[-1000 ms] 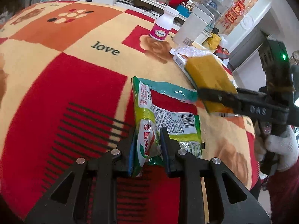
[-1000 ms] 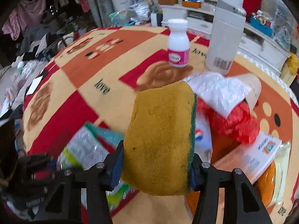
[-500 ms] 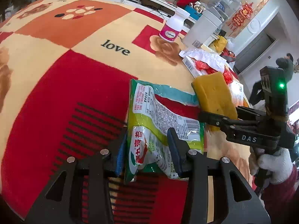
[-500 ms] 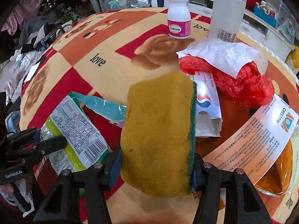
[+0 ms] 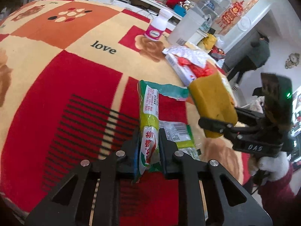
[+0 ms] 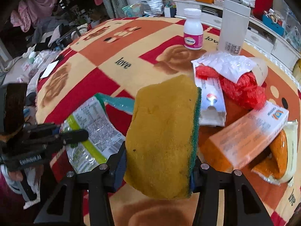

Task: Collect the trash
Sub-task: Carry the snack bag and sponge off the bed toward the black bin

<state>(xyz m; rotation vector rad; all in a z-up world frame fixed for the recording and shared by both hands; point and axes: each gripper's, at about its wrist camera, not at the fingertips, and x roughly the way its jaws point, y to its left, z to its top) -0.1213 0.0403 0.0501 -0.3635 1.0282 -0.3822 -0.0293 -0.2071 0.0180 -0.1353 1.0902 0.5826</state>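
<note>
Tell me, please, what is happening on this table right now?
A person with a gripper in each hand is clearing trash off a patterned tablecloth. The left gripper has just closed on a green snack wrapper, pinching one end. The right gripper is clamped on a yellow sponge, held above the cloth. A red plastic bag, boxes and a white bottle remain on the table.

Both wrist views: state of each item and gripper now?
Left gripper: just closed, shut on wrapper.
Wrapper: crumpled, pinched at one end.
Right gripper: shut on sponge.
Sponge: held off the table.
Bottle: upright, capped.
Red bag: bunched.
Toothpaste box: lying, end flap open.
</note>
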